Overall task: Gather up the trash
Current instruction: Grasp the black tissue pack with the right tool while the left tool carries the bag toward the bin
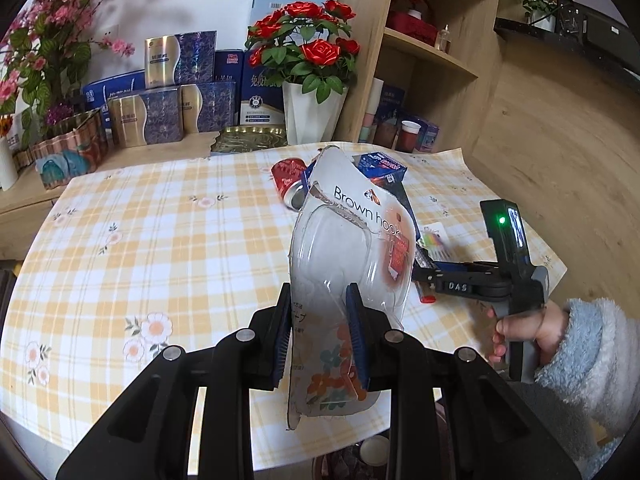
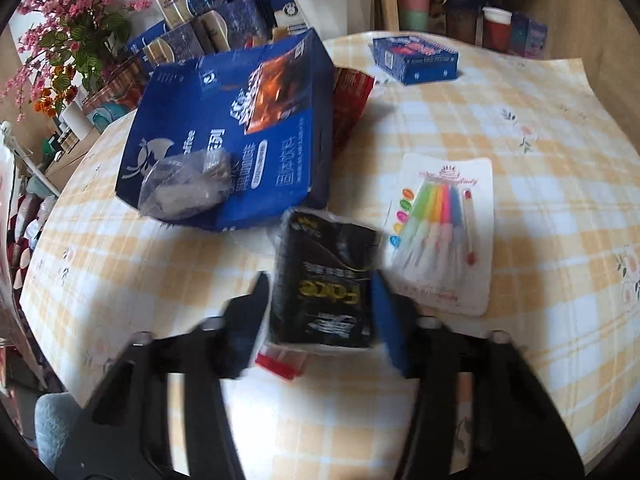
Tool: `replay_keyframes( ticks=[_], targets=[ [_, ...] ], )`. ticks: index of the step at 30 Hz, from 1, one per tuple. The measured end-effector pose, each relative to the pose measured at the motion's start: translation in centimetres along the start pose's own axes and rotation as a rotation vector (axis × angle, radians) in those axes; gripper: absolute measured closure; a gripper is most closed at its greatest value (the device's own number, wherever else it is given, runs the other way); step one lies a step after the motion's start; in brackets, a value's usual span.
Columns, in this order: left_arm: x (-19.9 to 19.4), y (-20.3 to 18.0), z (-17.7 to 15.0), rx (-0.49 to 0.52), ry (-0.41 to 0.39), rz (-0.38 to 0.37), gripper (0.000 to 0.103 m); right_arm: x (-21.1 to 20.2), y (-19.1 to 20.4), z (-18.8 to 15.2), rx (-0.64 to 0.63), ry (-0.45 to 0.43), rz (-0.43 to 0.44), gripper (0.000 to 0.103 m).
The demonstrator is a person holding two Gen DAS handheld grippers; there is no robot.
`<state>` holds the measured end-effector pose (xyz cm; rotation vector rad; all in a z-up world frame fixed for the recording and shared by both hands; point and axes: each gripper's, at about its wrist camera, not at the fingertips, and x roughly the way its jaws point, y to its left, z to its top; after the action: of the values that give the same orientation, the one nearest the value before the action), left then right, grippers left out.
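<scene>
The left gripper (image 1: 320, 336) pinches a clear plastic blister pack with a white card backing printed "Brown hook" (image 1: 352, 248). Its two blue-padded fingers (image 1: 356, 336) press the pack's lower part from both sides, and the pack stands upright between them, raised off the round table covered in a yellow and white checked cloth with small flowers (image 1: 160, 220). The pack's bottom edge hangs just past the near edge of the table.

Beyond the jaws, behind the pack's top, lie a red drinks can on its side (image 1: 289, 182) and a small blue carton (image 1: 380, 165). To the left of the jaws the cloth runs wide and bare to the table's rim.

The right gripper (image 2: 320, 304) has its jaws spread on either side of a black wrapped packet with gold lettering (image 2: 326, 280). The packet sits between the fingers, but the view is blurred and contact with the pads cannot be told. Under the jaws' near side a small red and white scrap (image 2: 280, 360) lies on the cloth.

Just ahead and left of these jaws is a large flattened blue cardboard box (image 2: 240, 128), with a crumpled clear plastic wrapper (image 2: 188, 184) lying on it. A red packet (image 2: 352, 100) is tucked against the box's right edge. Right of the jaws, close by, lies a white card of rainbow-coloured birthday candles (image 2: 444, 228). A small blue box (image 2: 416, 58) sits far ahead near the table's back edge. Open cloth lies to the far right.
</scene>
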<state>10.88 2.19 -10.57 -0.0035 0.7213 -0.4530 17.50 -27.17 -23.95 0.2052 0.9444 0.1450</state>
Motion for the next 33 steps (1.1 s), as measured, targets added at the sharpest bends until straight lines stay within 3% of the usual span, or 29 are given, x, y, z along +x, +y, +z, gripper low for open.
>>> replay_keyframes(
  ticks=[6,19,33],
  targets=[
    [-1.0,-0.4,-1.2,-0.002,0.008,-0.009,0.077,-3.6,0.0,-1.1,0.054,-0.076,0.072,0.057],
    [-3.7,-2.9,-4.2,0.03,0.024,-0.054,0.077,-10.6,1.5,-5.4,0.03,-0.152,0.081,0.057],
    [-4.9,-6.7,-11.7,0.13,0.107,-0.109,0.077,-15.8,2.6,-11.4,0.016,-0.182,0.078,0.057]
  ],
)
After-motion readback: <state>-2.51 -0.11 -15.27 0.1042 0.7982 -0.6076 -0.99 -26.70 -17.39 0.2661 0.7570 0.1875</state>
